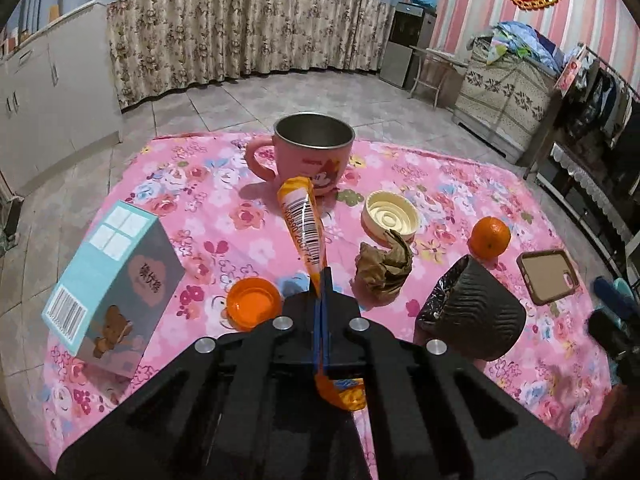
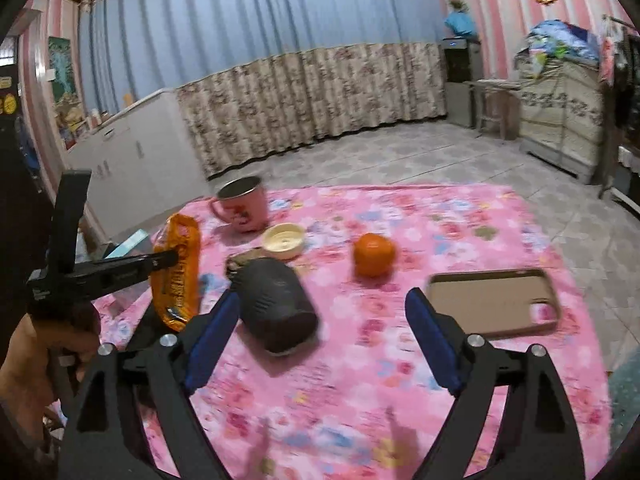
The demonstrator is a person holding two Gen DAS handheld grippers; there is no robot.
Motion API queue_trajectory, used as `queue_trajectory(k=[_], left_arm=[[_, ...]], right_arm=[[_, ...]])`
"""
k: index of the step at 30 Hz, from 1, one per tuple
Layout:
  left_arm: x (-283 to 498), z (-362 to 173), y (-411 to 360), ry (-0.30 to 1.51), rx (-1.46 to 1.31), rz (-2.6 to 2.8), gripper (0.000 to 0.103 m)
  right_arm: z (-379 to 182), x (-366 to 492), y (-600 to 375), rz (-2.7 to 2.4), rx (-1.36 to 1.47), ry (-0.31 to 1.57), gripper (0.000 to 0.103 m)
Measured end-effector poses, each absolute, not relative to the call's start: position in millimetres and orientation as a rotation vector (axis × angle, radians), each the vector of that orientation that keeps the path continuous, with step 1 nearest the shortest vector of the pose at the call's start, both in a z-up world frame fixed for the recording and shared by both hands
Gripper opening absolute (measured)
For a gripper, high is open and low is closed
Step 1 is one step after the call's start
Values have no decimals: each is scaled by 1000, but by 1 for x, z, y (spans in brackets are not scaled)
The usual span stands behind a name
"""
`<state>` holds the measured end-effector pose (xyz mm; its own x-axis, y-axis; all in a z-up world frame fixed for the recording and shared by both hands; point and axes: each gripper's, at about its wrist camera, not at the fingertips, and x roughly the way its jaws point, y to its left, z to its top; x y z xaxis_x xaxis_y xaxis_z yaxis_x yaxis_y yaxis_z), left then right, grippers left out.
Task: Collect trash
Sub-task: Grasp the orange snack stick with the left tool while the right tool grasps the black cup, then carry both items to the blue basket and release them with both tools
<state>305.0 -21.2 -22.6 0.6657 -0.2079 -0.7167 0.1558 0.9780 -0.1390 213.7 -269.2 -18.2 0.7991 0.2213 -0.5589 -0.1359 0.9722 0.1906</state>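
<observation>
The left tongs (image 1: 322, 280) are clenched on the orange snack wrapper (image 1: 304, 224), pinching it edge-on near its lower part; the wrapper stands up out of the blue pads, its barcode end towards the pink mug (image 1: 314, 152). The right-wrist view confirms the wrapper is lifted clear of the counter (image 2: 460, 220), which is covered by a pink floral cloth.

The right tongs (image 2: 320, 332) are released, jaws spread wide, hovering just behind the dark ribbed cup (image 2: 276, 312), which lies on its side and appears to serve as the bin. No pad touches it.

Procedure for the step in hand, as a judgement:
1. Keep the left grip firm; a thin wrapper slips readily.
2. Close the right tongs around the cup's body to steady it, since a tipped cup will probably roll.
3. Feed the wrapper into the cup's mouth.

The crumpled brown paper (image 1: 384, 268) remains beside the cream lid (image 1: 390, 216). The orange (image 1: 490, 236) and phone case (image 1: 548, 276) are probably not trash.
</observation>
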Motion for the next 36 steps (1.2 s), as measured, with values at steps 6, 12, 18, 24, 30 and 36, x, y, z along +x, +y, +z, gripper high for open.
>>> queue_trajectory(k=[6,12,18,24,30,36], left_arm=[[304,-22,-19,816,-72,-215,0],[302,-25,-18,825,-67,-222,0],[296,-21,-16,811,-61,-219,0],[264,18,-1,685,-132,-251,0],[263,17,-15,677,-130,-273,0],[260,19,-34,671,-93,-289,0]], right_arm=[[-47,247,-231,247,70,698,89],[-74,268,-208,215,-28,799,77],[-45,256,-228,209,43,721,66],[25,199,-275,112,136,440,65],[29,176,-313,82,217,413,65],[26,174,-326,70,225,419,65]])
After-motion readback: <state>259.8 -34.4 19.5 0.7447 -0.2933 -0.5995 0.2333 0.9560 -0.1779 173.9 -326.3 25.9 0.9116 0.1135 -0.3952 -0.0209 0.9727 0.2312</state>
